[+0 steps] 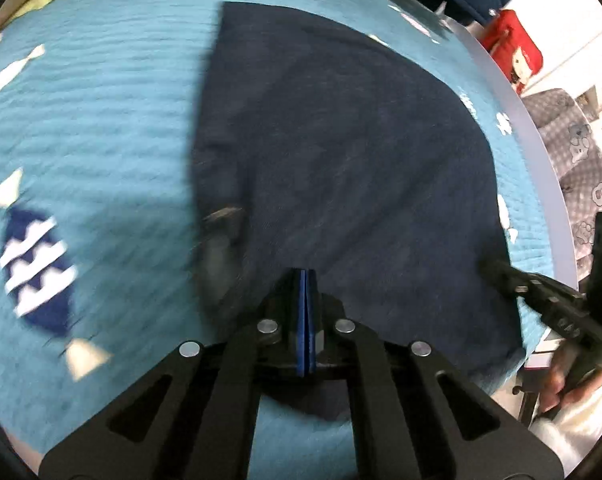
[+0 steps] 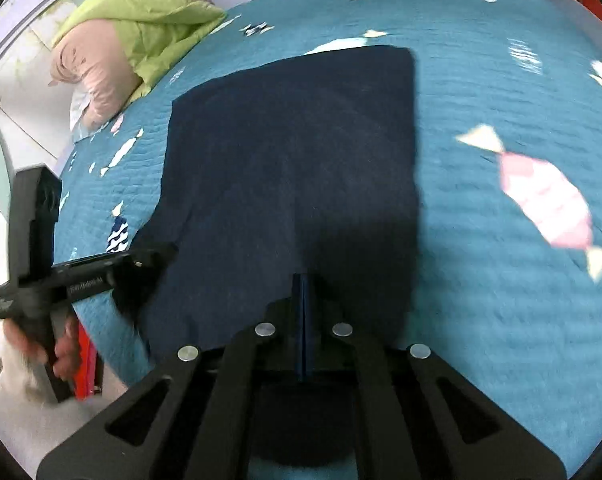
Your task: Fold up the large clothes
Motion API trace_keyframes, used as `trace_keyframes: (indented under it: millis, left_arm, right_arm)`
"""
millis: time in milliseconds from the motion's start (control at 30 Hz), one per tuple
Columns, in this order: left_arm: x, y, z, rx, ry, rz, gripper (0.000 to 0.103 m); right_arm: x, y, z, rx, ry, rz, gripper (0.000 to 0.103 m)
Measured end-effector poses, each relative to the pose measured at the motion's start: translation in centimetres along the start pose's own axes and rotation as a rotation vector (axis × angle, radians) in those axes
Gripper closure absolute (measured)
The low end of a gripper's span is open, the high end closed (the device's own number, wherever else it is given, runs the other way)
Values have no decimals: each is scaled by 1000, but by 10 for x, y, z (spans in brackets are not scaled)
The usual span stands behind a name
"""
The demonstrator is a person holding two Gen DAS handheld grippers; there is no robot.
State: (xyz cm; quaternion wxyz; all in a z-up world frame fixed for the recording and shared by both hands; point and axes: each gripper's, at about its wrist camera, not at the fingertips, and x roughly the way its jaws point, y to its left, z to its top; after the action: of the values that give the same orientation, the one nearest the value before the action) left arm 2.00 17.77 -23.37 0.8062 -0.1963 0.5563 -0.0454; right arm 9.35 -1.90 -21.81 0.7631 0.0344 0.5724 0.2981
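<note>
Navy garment (image 2: pixel 293 168) lies flat on quilted bedspread (image 2: pixel 481 92).

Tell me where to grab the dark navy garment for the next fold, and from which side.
Grip the dark navy garment at its two near corners, coming down from the near bed edge. It lies flat on the blue bedspread, and the left gripper and right gripper, both shut, sit over that near hem already, so folding away looks easiest.

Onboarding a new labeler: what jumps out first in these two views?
The dark navy garment spread flat mid-bedspread, whose teal quilt carries fish prints. Both grippers are shut at its near edge, left gripper and right gripper. A green and pink quilt is bunched at the far left corner in the right view.
</note>
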Motion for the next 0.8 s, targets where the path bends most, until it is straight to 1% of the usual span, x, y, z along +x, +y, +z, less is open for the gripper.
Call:
trace_keyframes:
  millis: [67,100,167,200,233,267,300,333,367,400,467,500,533,600,633,667,700,733,767,800]
  left_arm:
    - [-13,5,-5,18,2,16,101]
    - [-20,6,-6,18,2,14,100]
    - [-33,6,-3,31,1,-4,92]
    - [-37,5,0,41,-4,-14,74]
    - [-44,4,5,54,-21,-19,33]
    - [-51,4,9,60,-51,-21,17]
    - [-55,5,14,67,-88,-31,12]
    - [-54,7,22,71,-103,-42,12]
    - [-52,9,29,70,-92,-49,12]
    - [-45,13,37,64,-71,-74,12]
    - [-25,28,51,15,-26,-137,12]
    - [-14,37,55,-10,17,-177,12]
    - [5,45,61,-52,77,-200,12]
    - [31,52,66,-102,138,-216,12]
    - [38,54,67,-122,153,-227,12]
    - [41,53,70,-131,148,-248,12]
    - [39,52,73,-127,148,-290,12]
    - [41,50,75,-127,162,-371,12]
    - [46,49,77,-153,173,-413,12]
    - [53,49,77,-175,184,-406,12]
  right_arm:
    - [-12,2,-4,-11,35,-14,103]
    - [-21,4,-2,-5,46,-7,102]
    - [-34,-6,5,63,54,28,91]
    - [-39,-13,8,113,40,57,72]
    - [-45,-21,12,147,-4,87,42]
    - [-50,-26,14,160,-42,90,30]
    - [-52,-32,21,171,-76,73,17]
    - [-48,-36,27,174,-76,68,17]
    - [-40,-40,34,184,-61,78,17]
    - [-32,-43,39,200,-46,89,17]
    - [-16,-49,46,225,-11,138,17]
    - [-4,-51,52,234,13,165,17]
    - [4,-53,55,239,30,179,17]
    - [23,-54,62,252,69,186,17]
    - [33,-54,65,257,85,200,17]
    - [35,-54,65,261,94,221,17]
    - [45,-52,67,274,112,249,15]
    - [51,-52,66,286,123,261,13]
    - [61,-51,68,298,128,280,11]
    - [64,-51,71,304,117,293,7]
